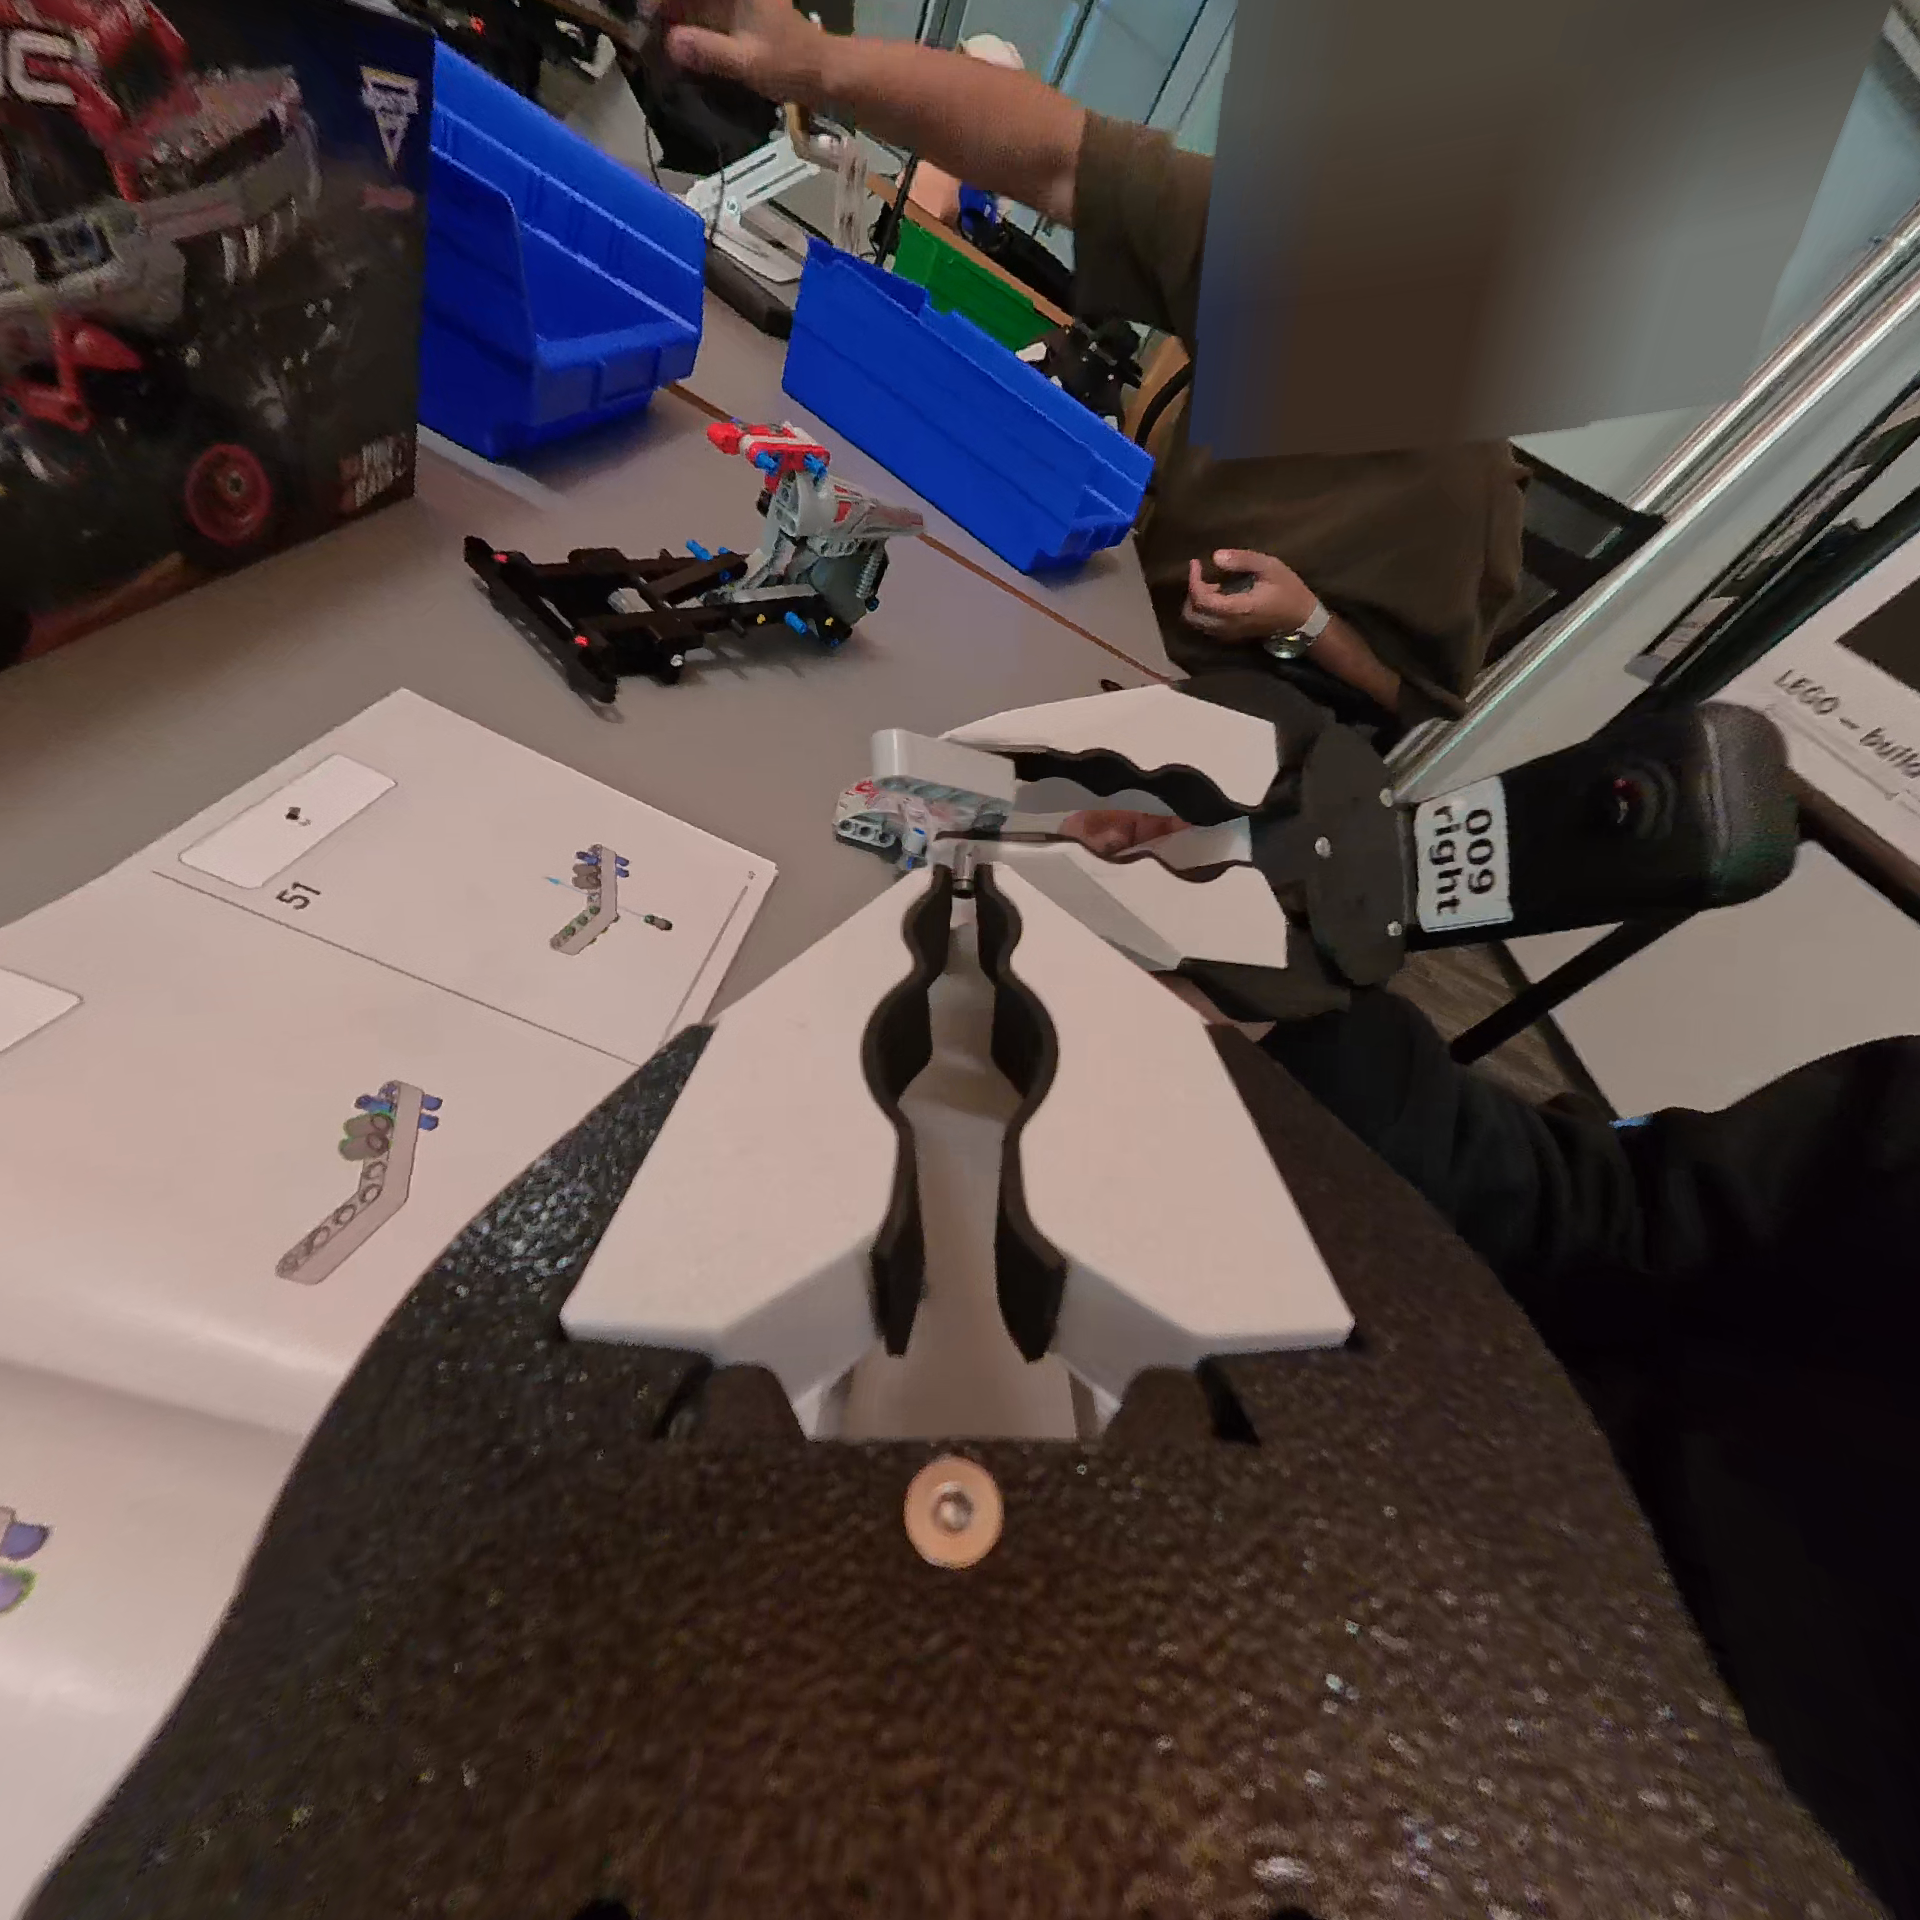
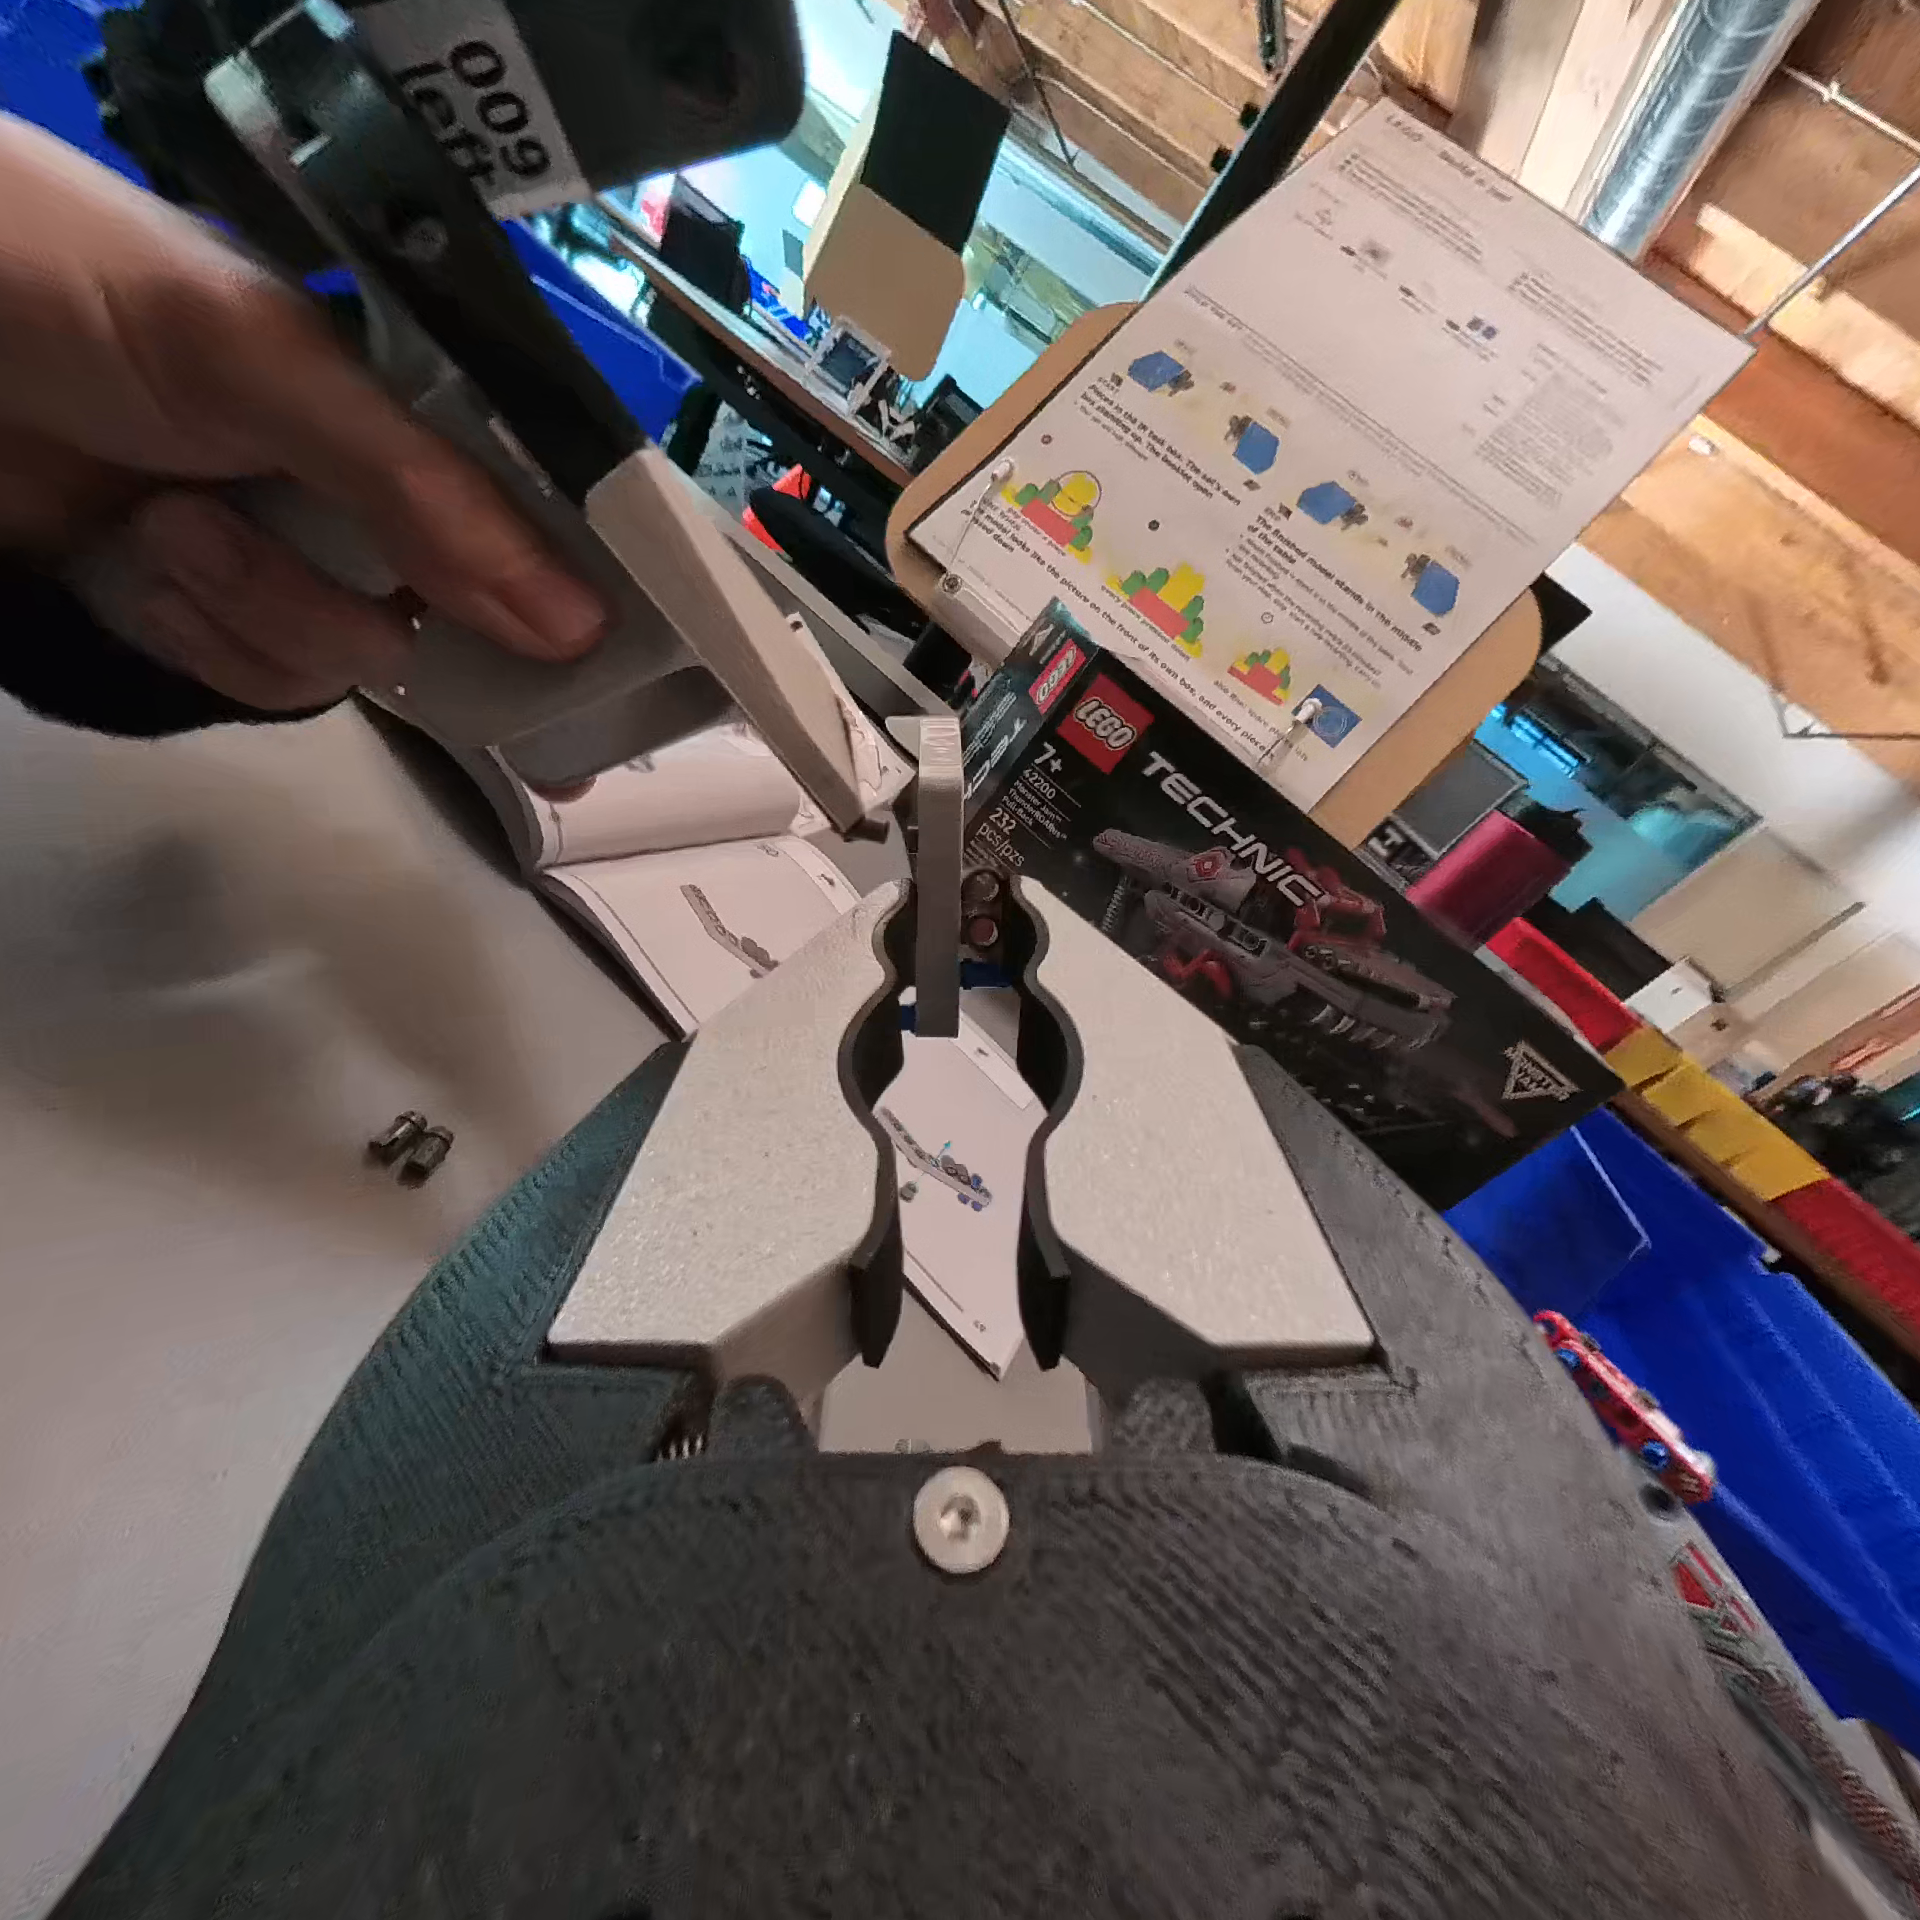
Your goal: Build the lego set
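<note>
Grey lego beam is standing upright, clamped in the right gripper above the open instruction booklet, steadied for insertion; left gripper is pinching a small pin at its tips, aiming it at the beam; chassis subassembly is waiting well apart.

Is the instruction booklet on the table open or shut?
Open. The instruction booklet lies spread flat on the grey table, printed build-step pages facing up; the right wrist view also shows its pages parted.
</note>
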Action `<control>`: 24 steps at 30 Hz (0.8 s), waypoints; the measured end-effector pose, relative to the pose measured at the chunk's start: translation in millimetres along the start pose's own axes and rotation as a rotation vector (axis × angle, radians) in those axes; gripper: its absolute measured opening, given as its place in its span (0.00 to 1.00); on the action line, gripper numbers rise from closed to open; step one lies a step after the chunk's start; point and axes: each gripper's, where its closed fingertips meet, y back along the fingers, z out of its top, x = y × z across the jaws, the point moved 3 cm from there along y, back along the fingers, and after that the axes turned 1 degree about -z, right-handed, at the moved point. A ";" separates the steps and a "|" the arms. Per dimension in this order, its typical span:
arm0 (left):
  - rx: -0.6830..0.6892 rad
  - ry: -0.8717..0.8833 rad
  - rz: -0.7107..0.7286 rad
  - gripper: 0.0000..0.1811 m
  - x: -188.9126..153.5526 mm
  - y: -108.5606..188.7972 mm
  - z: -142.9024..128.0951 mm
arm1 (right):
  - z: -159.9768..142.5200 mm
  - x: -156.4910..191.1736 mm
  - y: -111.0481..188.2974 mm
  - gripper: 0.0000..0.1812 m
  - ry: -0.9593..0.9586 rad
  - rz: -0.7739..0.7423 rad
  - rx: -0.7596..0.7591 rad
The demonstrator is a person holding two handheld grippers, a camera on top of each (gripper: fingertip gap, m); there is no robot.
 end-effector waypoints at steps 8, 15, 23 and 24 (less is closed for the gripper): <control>0.018 0.064 -0.061 0.01 2.1 2.1 -2.7 | -3.4 5.3 -1.6 0.08 0.063 0.022 0.021; -0.062 0.143 -0.061 0.02 5.4 2.6 3.4 | -5.0 4.2 -5.7 0.08 -0.075 0.032 0.055; -0.150 0.249 -0.049 0.01 13.7 3.3 6.2 | -6.3 4.6 -14.6 0.08 -0.210 0.002 0.110; -0.155 0.257 -0.049 0.01 14.6 3.5 6.2 | -6.6 4.8 -15.3 0.08 -0.213 0.000 0.114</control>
